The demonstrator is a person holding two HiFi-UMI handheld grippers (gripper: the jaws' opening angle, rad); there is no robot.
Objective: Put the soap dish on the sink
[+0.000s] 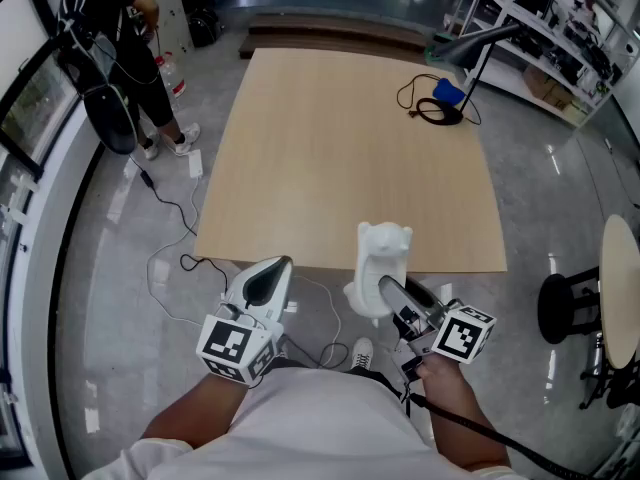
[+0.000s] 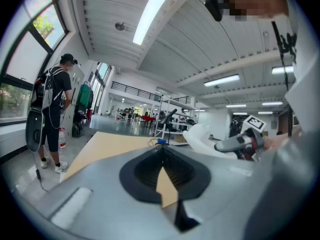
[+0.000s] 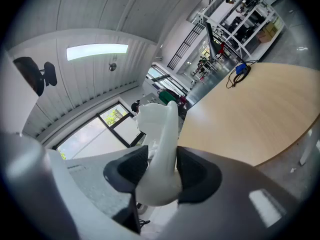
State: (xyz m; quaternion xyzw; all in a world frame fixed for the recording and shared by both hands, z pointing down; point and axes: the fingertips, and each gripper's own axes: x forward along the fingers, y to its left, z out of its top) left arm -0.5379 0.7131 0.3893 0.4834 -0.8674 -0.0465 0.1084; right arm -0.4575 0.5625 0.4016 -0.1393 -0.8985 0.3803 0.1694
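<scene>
Right gripper (image 3: pixel 157 173), at 5 o'clock in the head view: both pads clamped on the lower part of the white soap dish (image 3: pixel 161 144), which stands upright between them, off any surface. Seen from the head, the dish overlaps the 6 o'clock edge of the wooden table (image 1: pixel 340 158). Left gripper (image 2: pixel 162 170), at 7 o'clock: jaws together, nothing between them. On the table at 1 o'clock: black lamp (image 1: pixel 478 44) and coiled cable (image 1: pixel 432 111). A person (image 1: pixel 115 48) stands on the floor at 10 o'clock.
</scene>
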